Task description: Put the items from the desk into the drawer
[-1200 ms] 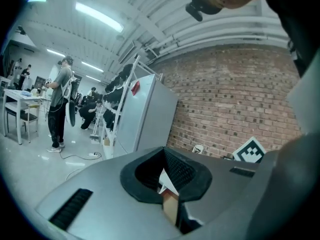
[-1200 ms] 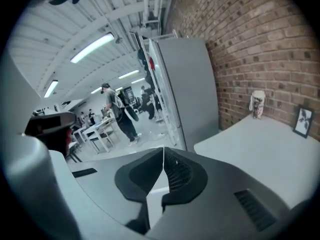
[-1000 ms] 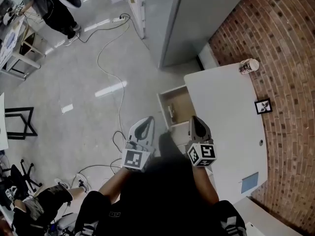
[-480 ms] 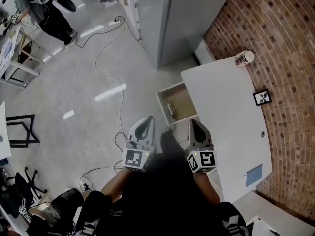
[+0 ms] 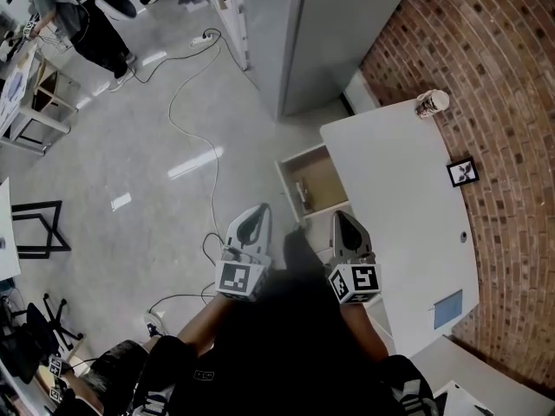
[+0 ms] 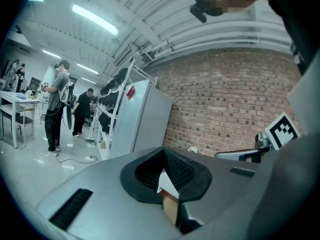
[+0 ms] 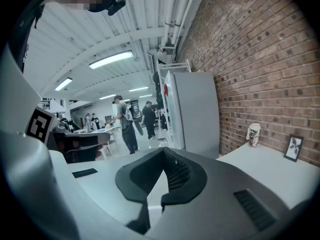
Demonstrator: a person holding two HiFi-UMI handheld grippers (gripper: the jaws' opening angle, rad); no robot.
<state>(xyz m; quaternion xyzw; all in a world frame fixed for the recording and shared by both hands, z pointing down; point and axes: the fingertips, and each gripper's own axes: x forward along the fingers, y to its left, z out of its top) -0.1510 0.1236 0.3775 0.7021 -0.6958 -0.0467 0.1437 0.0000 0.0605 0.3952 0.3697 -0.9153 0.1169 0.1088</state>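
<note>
drawer: the drawer stands pulled out from the desk's edge, just right of centre in the head view. Its brown bottom is bare except for a small pale thing too small to identify.
cup: a paper cup stands upright on the desk's far corner, at 2 o'clock from the drawer, close to the brick wall.
picture frame: a small black picture frame stands at the desk's wall-side edge, at 3 o'clock from the drawer.
blue sheet: a blue sheet lies flat on the near end of the desk, at 4 o'clock from the drawer.
desk: the white desk has its long side along the wall.
right gripper: the right gripper is at 6 o'clock from the drawer, over the desk's edge. Its jaws are pressed together with nothing between them.
left gripper: the left gripper is at 7 o'clock from the drawer, over the floor. Its jaws meet at the tips and pinch nothing.
cabinet: a tall grey cabinet is at 12 o'clock from the drawer.
brick wall: the brick wall runs down the right side.
cable: a white cable snakes over the grey floor at 10 o'clock.
person: a person stands at 10 o'clock, well apart.
</note>
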